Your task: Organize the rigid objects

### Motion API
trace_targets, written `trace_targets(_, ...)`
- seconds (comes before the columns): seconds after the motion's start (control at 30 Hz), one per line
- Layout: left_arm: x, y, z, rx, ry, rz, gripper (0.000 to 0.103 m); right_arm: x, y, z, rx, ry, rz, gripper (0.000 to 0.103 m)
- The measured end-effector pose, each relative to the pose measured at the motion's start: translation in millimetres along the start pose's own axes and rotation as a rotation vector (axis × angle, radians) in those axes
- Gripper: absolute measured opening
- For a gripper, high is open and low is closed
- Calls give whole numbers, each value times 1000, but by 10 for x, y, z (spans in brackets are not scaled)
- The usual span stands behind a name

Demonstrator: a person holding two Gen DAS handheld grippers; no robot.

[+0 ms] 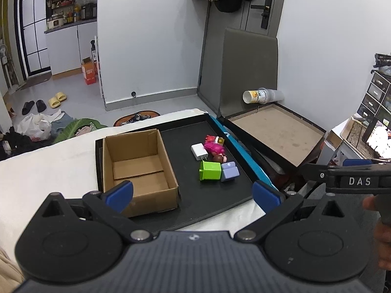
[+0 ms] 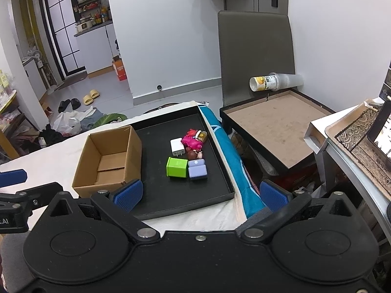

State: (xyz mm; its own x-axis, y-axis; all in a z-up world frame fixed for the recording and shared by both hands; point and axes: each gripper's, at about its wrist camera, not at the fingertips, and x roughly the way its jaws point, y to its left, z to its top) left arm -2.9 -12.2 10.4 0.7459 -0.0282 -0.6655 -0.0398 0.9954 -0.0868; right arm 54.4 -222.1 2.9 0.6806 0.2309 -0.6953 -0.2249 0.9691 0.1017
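Note:
A black tray (image 1: 220, 202) (image 2: 185, 205) lies on a white-covered table. In its left part stands an empty cardboard box (image 1: 136, 168) (image 2: 110, 161). To the box's right lies a cluster: a green block (image 1: 210, 170) (image 2: 177, 167), a lilac block (image 1: 229, 171) (image 2: 197, 170), a white charger (image 1: 199, 151) (image 2: 177, 146), a pink toy (image 1: 214, 146) (image 2: 191, 141) and a small brown figure (image 1: 218, 158) (image 2: 193, 155). My left gripper (image 1: 193, 193) hovers open over the tray's near edge. My right gripper (image 2: 201, 193) is open too, near the tray's front right corner, holding nothing.
A grey chair (image 1: 249, 73) (image 2: 254, 56) with a brown framed board (image 1: 276, 134) (image 2: 276, 127) on its seat stands right of the table; a cup (image 1: 256, 96) (image 2: 266, 83) lies there on its side. Shoes, bags and clothes litter the floor at left. A desk (image 2: 354, 141) stands at far right.

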Motion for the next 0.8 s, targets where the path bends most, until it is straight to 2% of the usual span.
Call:
trace_targets(0.53,20,47,-6,-34,-4,-19,103,54,12,-16,3,9,-3,103)
trace_targets(0.8,164,141,33,-59,15,-20,103,190,23,-20,8,35,-4,103)
